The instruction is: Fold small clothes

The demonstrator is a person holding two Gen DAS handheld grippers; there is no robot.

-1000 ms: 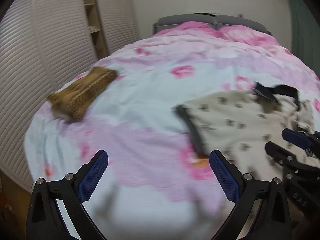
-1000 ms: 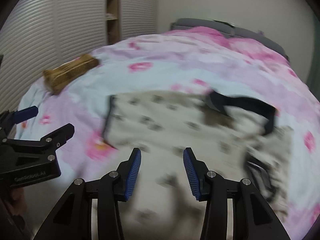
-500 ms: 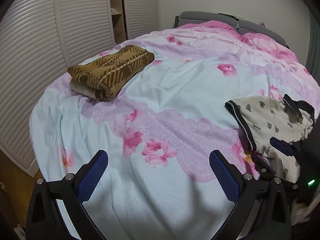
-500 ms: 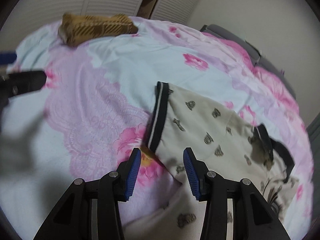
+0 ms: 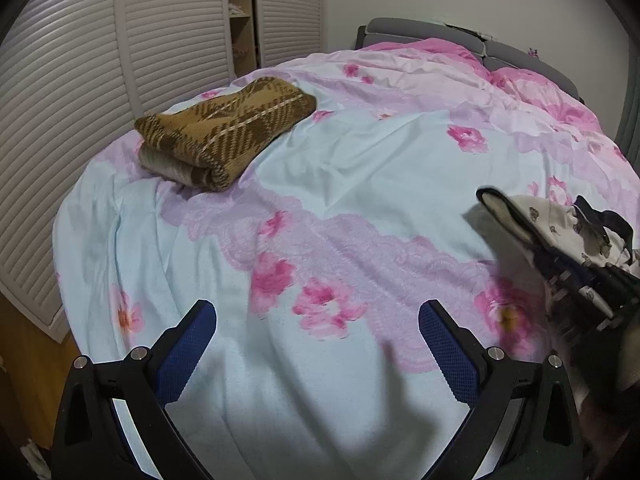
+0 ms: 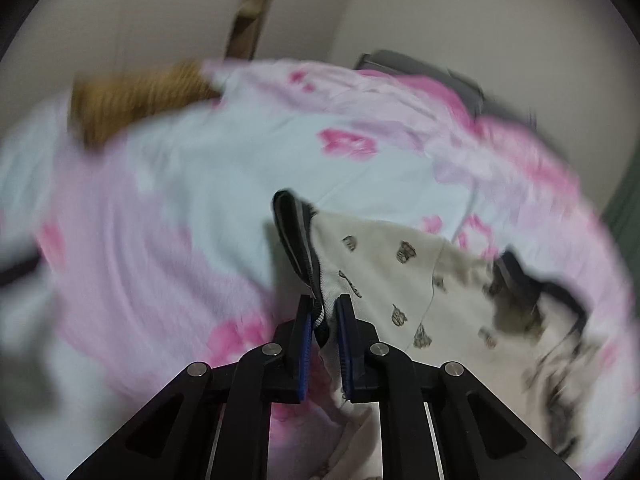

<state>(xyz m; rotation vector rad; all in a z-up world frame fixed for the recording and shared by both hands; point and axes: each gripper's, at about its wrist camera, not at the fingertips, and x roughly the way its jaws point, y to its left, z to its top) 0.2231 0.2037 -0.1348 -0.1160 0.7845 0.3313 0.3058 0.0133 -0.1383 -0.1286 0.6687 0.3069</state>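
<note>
Your right gripper [image 6: 323,316] has just been closing its jaws, and they now pinch the black-banded edge of the one cream garment with small dark printed motifs [image 6: 400,276]. That edge stands lifted off the bed while the rest of the garment trails away to the right across the cover, its dark collar part at the far end. Your left gripper [image 5: 318,334] hangs over bare bedding with its jaws spread wide and nothing between them. Seen from the left wrist, the cream garment sits at the right edge, well apart from those jaws.

Under both grippers lies the pale blue and pink floral bed cover [image 5: 360,168]. Farther off, near the left edge of the bed, one folded brown plaid blanket [image 5: 224,128] rests well clear of the garment. Beyond it stand white louvred closet doors [image 5: 80,92] with a narrow open shelf between them. At the far end is the grey headboard [image 5: 420,32].
</note>
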